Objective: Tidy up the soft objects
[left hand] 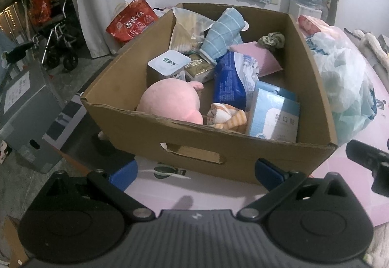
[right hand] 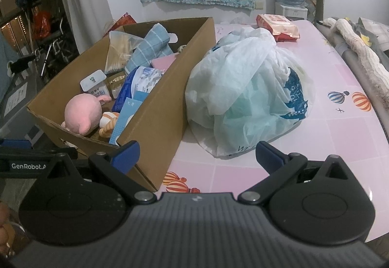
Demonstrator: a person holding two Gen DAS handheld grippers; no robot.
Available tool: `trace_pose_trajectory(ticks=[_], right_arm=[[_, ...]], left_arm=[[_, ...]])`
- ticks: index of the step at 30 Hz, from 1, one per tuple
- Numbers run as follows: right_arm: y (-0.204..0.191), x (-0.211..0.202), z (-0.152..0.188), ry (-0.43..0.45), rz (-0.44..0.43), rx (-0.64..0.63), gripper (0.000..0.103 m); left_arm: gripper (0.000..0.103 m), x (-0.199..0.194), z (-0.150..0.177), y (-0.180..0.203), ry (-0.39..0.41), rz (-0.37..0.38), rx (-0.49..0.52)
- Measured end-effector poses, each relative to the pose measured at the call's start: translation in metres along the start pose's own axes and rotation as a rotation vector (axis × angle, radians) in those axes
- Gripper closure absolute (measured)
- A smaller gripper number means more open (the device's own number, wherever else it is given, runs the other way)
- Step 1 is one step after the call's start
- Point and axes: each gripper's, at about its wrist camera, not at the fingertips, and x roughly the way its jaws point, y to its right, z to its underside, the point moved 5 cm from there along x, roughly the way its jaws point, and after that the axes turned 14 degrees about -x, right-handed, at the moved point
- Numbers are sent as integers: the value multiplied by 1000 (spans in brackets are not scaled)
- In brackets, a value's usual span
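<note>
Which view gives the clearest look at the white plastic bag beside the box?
The right wrist view: the white plastic bag sits whole on the pink table, right of the cardboard box, ahead of the open right gripper. The left wrist view shows only part of the bag, squeezed against the frame's right side behind the box wall.

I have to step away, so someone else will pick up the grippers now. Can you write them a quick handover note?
Left gripper: open, empty, in front of the box.
Right gripper: open, empty, between the box and the plastic bag.
In the box: pink plush, blue towel, striped cloth, among packets and cartons.
The bag sits on the table, right of the box.
Done: nothing visibly sorted.
Left: sorting the soft items.
</note>
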Motion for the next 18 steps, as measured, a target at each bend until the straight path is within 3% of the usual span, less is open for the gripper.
trace_pose_trajectory(ticks=[18], right_arm=[[1, 3, 1, -11, -4, -3, 1]], left_arm=[[0, 2, 1, 2, -6, 0, 3]])
